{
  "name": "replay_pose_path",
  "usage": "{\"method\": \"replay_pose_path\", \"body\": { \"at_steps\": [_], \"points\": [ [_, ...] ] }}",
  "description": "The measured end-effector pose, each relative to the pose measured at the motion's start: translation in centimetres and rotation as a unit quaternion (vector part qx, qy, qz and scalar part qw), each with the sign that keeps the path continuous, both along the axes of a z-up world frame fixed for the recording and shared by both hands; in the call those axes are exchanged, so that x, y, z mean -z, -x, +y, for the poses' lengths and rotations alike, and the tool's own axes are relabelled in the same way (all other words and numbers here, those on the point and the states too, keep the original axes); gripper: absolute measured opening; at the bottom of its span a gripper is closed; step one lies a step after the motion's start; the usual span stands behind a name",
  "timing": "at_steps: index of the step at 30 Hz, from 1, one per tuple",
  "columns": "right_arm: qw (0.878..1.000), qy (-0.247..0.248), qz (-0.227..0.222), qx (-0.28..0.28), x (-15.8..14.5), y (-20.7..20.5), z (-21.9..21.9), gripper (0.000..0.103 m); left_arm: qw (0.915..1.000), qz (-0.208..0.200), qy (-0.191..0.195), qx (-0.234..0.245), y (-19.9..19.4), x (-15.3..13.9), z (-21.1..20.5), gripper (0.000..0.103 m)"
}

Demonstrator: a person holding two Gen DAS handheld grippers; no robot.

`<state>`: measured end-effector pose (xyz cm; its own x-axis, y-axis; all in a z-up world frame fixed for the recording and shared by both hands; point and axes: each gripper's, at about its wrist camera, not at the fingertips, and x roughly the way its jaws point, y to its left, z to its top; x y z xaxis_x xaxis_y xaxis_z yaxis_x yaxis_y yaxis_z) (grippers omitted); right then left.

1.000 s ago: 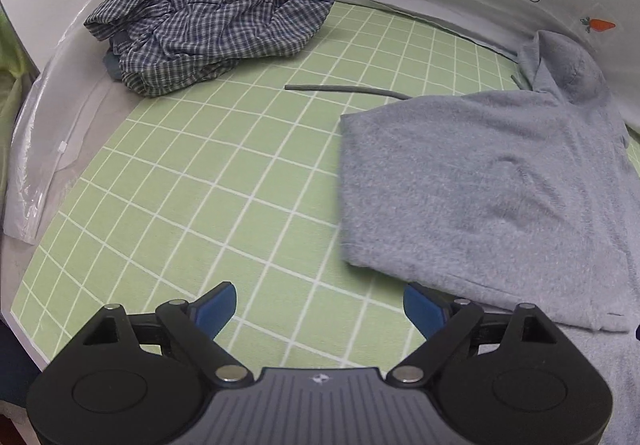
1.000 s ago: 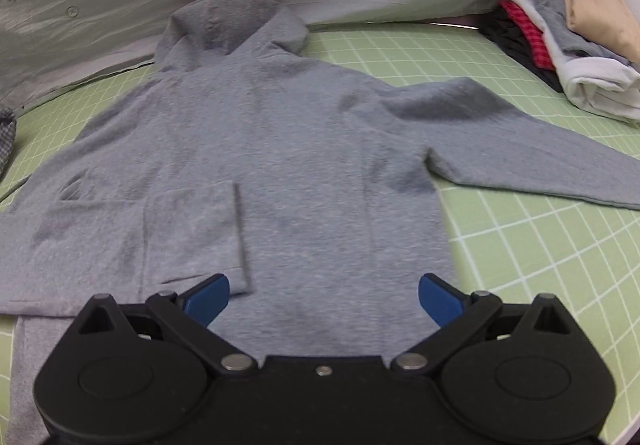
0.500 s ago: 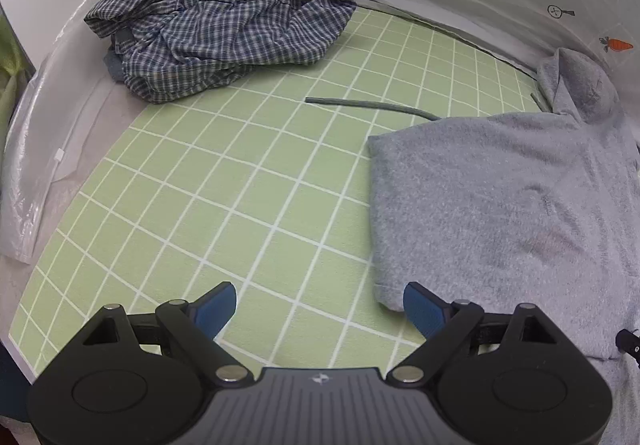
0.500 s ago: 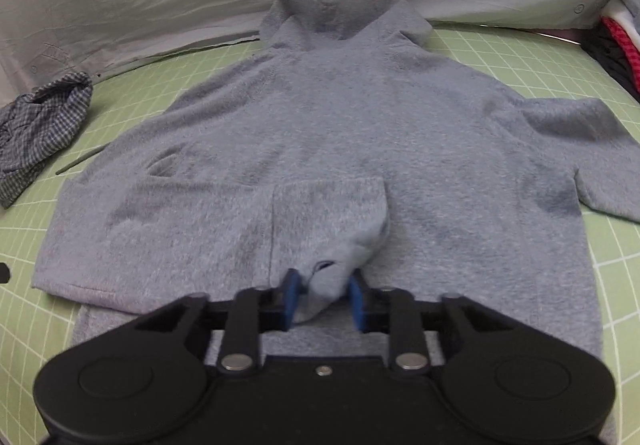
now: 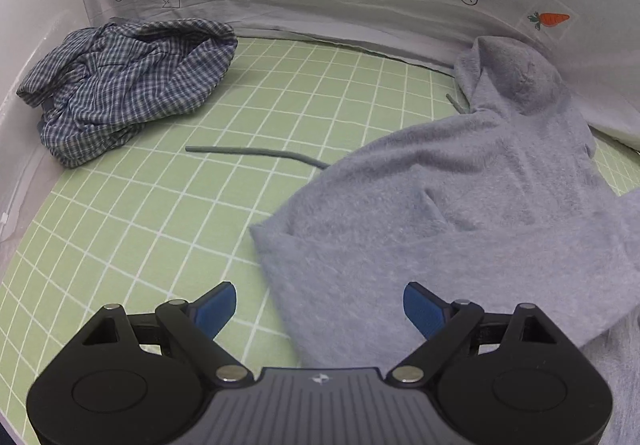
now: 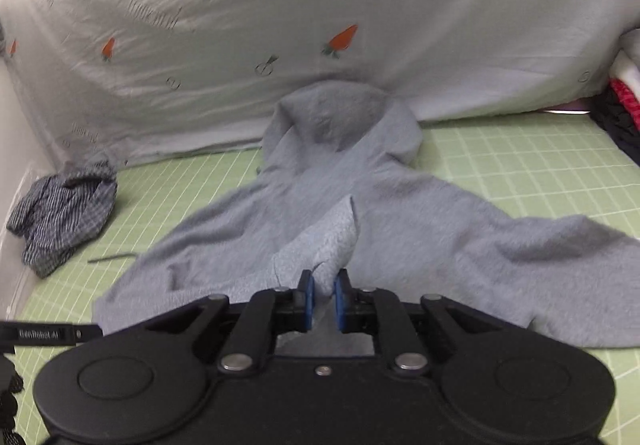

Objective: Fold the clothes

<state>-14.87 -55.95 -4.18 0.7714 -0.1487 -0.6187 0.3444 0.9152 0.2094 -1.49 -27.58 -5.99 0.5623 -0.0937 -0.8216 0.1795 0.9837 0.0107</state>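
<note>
A grey hoodie [image 6: 420, 229] lies on the green grid mat, hood toward the back sheet. My right gripper [image 6: 323, 299] is shut on a fold of the hoodie's sleeve cuff and holds it lifted above the garment's middle. In the left wrist view the hoodie [image 5: 460, 205] fills the right side, its left corner raised in a fold. My left gripper [image 5: 316, 309] is open and empty, its blue fingertips astride the hoodie's near left edge.
A crumpled blue checked shirt [image 5: 124, 85] lies at the back left; it also shows in the right wrist view [image 6: 64, 209]. A grey drawstring [image 5: 256, 153] lies on the mat [image 5: 140, 213]. A white carrot-print sheet [image 6: 320, 25] backs the mat. Stacked clothes [image 6: 624, 101] sit at the far right.
My right gripper closed on the sleeve cuff and lifted it, pulling the hoodie up and toward the back. My left gripper stayed open and shifted right toward the hoodie's edge.
</note>
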Motion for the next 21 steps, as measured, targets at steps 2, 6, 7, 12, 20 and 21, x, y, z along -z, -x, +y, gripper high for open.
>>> {"method": "replay_pose_path", "body": {
  "at_steps": [2,6,7,12,20,21],
  "points": [
    [0.999,0.011,-0.015,0.041,-0.8,1.0,-3.0,0.011,0.9999,-0.013,0.002,-0.011,-0.6,-0.1,-0.5,0.091],
    [0.970,0.082,-0.005,0.228,-0.9,5.1,-11.7,0.012,0.9991,-0.021,-0.012,-0.035,-3.0,0.1,-1.4,0.091],
    [0.951,0.091,0.012,0.294,-0.5,6.2,-14.2,0.018,0.9990,-0.016,-0.015,-0.039,-3.5,0.2,-1.6,0.091],
    [0.904,0.047,0.059,0.420,1.6,10.7,-21.1,0.054,0.9988,0.006,-0.048,-0.011,-4.8,1.7,-3.7,0.091],
    [0.910,-0.024,0.071,0.408,6.0,11.5,-21.8,0.074,0.9948,0.034,-0.082,0.051,-5.6,3.6,-7.4,0.091],
    [0.911,-0.026,0.069,0.405,6.2,11.2,-21.7,0.077,0.9944,0.036,-0.083,0.054,-5.7,3.8,-7.7,0.091]
  ]
}}
